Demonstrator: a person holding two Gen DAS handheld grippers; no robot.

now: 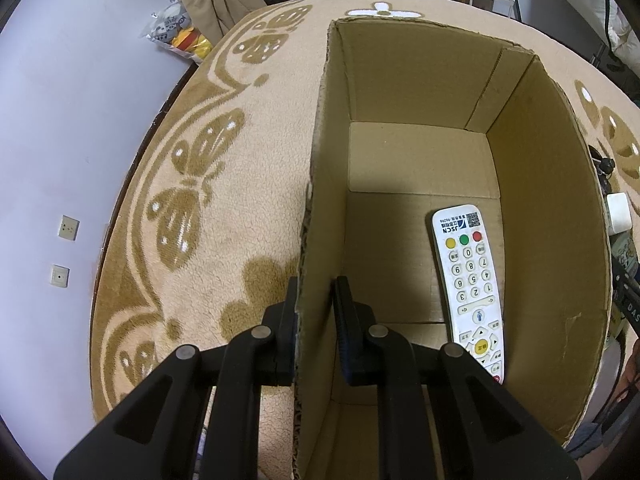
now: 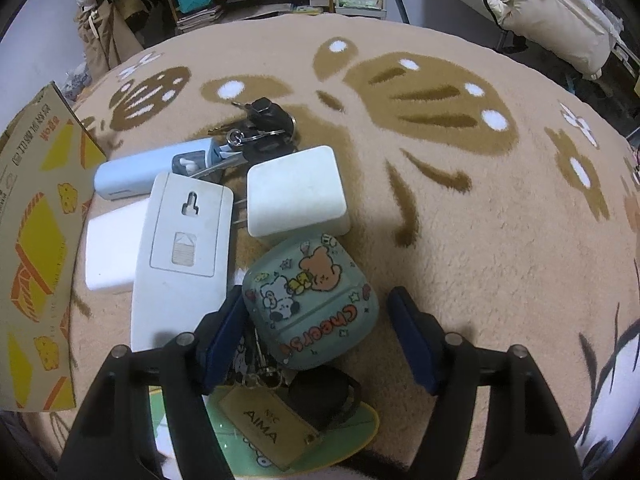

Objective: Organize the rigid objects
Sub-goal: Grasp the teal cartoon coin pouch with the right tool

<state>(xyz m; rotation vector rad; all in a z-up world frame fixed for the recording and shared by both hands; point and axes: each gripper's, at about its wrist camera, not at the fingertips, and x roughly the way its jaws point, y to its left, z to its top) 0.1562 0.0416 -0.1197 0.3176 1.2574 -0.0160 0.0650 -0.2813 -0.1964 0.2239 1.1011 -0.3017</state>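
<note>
My left gripper [image 1: 315, 292] is shut on the left wall of an open cardboard box [image 1: 320, 184], one finger outside and one inside. A white remote control [image 1: 470, 284] lies face up on the box floor by the right wall. In the right wrist view my right gripper [image 2: 318, 320] stands open around a green cartoon-printed case [image 2: 312, 300], its left finger touching the case. Beside the case lie a white remote [image 2: 182, 256] face down, a white square block [image 2: 296, 192], a white adapter [image 2: 110, 248], a pale blue bar [image 2: 154, 168] and a bunch of keys [image 2: 262, 120].
Everything rests on a beige plush cloth with brown butterflies [image 2: 460, 208]. The box's printed outer wall [image 2: 36, 240] rises at the left of the pile. A key tag marked AIMA [image 2: 266, 426] and a black fob [image 2: 324, 394] lie under my right gripper. Shelves and clutter stand beyond.
</note>
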